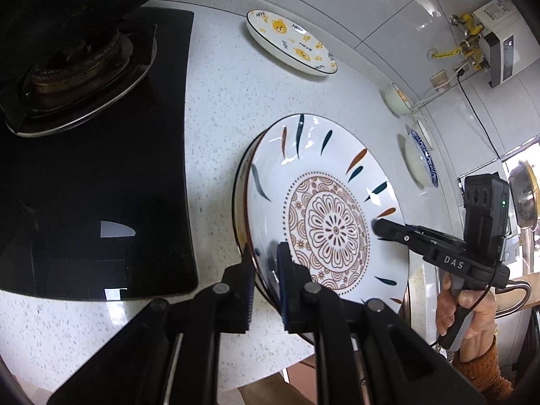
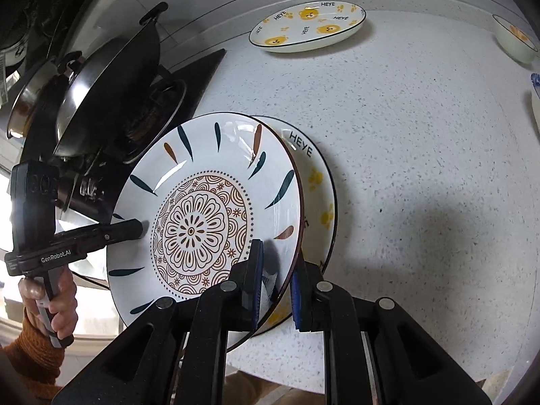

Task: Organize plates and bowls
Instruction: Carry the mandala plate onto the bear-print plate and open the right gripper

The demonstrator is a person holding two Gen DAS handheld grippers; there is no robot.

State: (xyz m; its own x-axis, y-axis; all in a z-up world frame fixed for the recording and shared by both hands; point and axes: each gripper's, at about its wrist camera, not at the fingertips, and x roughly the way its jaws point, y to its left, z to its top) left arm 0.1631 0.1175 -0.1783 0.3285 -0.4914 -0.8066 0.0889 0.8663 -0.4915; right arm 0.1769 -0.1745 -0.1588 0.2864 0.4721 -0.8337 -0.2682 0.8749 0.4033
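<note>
Bright daylight, glossy glare, fisheye-bent edges.

"HEYE" is printed on the oval white bear-patterned plate (image 2: 308,27) and on the round white bear plate (image 2: 315,182). The right hand-held gripper (image 1: 379,227) reads "DAS". The left hand-held gripper (image 2: 143,227) reads "GenRobot.AI".

A: What are the tools like?
B: Both are matte black. The left gripper (image 2: 143,229) reads "GenRobot.AI" in white; the right gripper (image 1: 379,227) reads "DAS" and shows a small green light.
A: And up close?
B: Blue pads (image 2: 258,283) line the fingers, with round grey pivot bolts. A black cable trails down; the sleeve (image 2: 30,357) is rust-orange knit.
</note>
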